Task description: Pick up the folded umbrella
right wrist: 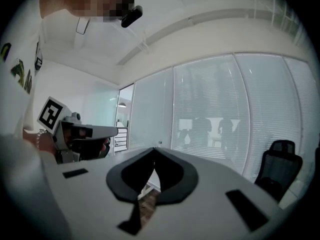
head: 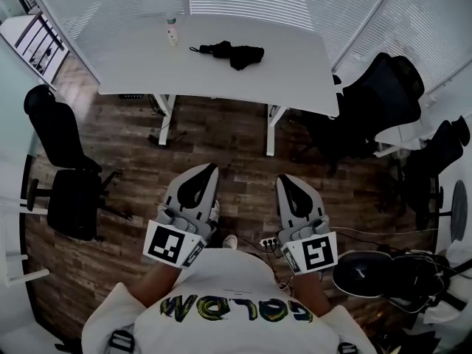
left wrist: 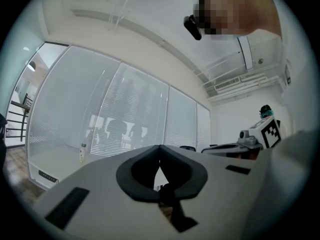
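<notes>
A black folded umbrella lies on the white table at the far side of the room, near its middle. My left gripper and right gripper are held side by side over the wood floor, well short of the table, both pointing toward it. Each has its jaws closed tip to tip with nothing between them. In the left gripper view the left gripper fills the lower half. The right gripper does the same in the right gripper view. The umbrella is hidden in both gripper views.
A small bottle stands on the table left of the umbrella. Black office chairs stand at the left and right of the table. A second white table is at far left. Window blinds line the far wall.
</notes>
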A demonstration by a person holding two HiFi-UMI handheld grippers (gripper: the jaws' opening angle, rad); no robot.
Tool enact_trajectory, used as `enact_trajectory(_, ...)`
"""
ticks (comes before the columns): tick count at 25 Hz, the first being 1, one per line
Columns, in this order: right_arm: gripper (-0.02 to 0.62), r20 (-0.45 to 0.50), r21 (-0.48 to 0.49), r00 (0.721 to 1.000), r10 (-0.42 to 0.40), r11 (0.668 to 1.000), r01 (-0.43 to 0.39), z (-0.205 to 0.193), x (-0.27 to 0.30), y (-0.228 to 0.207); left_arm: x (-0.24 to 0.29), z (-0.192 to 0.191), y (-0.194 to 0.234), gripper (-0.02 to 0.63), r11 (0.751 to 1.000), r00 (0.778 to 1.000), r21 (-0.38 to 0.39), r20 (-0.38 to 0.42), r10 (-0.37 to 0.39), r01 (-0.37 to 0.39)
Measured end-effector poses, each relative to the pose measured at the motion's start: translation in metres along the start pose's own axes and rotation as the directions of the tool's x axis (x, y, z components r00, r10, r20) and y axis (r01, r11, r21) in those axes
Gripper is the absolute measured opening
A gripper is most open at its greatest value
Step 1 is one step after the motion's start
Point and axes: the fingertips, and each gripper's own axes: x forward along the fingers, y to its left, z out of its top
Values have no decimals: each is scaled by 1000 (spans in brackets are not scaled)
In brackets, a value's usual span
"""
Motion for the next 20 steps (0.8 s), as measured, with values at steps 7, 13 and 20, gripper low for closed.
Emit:
enact_trajectory(7,12,6,-14,1000,0,1000,0,13,85,-4,38,9,73,11,1000,1000,-7,4,-12,12)
enact_trajectory(13,12,16,-16,1000,-11,1000,12,25,144,-1,60,15,123,11,999,999,1,-10,-46,46)
enact_trajectory(20,12,-1,-10,1000,-16,1000,16,23,178,-3,81,13,152,11,998,998,-7,-24,-61,60)
